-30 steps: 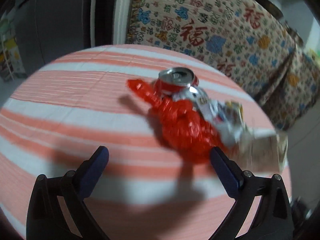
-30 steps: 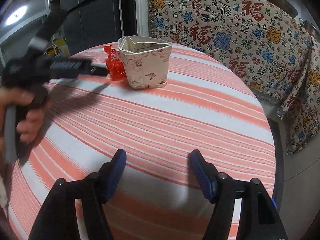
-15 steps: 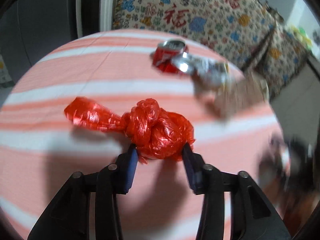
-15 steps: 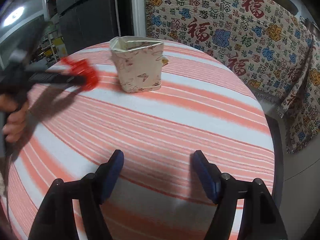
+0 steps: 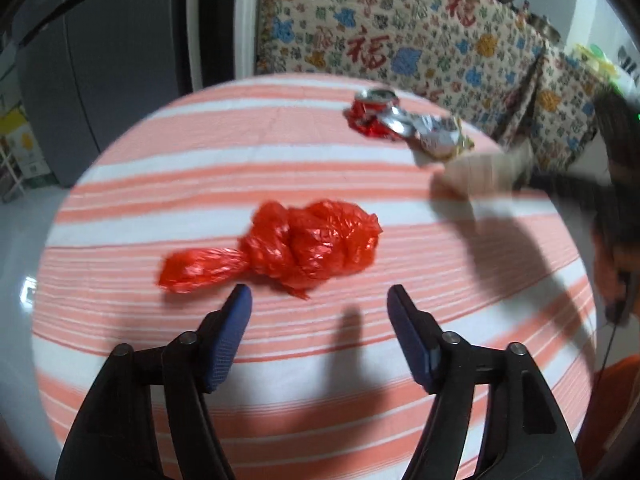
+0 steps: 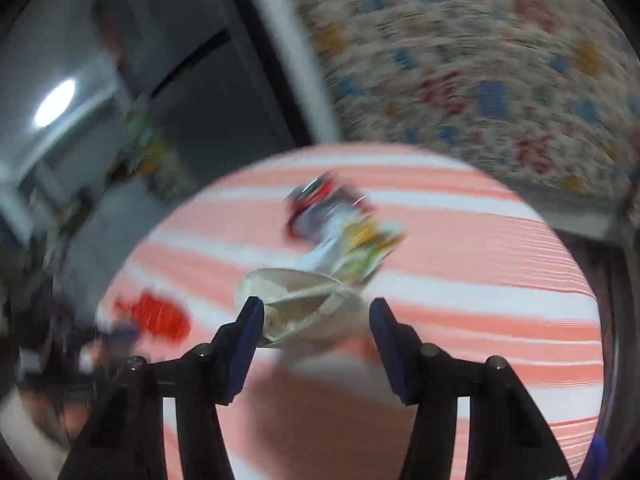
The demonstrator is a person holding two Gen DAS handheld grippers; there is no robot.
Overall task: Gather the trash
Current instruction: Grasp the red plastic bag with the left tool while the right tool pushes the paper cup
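Left gripper: its jaws have just been opening and now stand fairly wide with nothing between them. The knotted red plastic bag lies on the striped tablecloth just ahead of the fingertips, clear of both pads, its twisted tail trailing toward the left finger.

Right gripper: its jaws have just been closing and stand at a middling gap. The floral paper box sits between them, its rim near the left pad; blur prevents confirming contact.

Beyond both tools, well ahead, lie a crushed red can and a silver foil wrapper, touching each other.

Judgement on handling: the bag looks light, soft and crinkly, likely slippery, and will compress under the pads. The dense knot at its middle offers the firmest hold; the loose tail may slide free. The box appears thin-walled and easily deformed.
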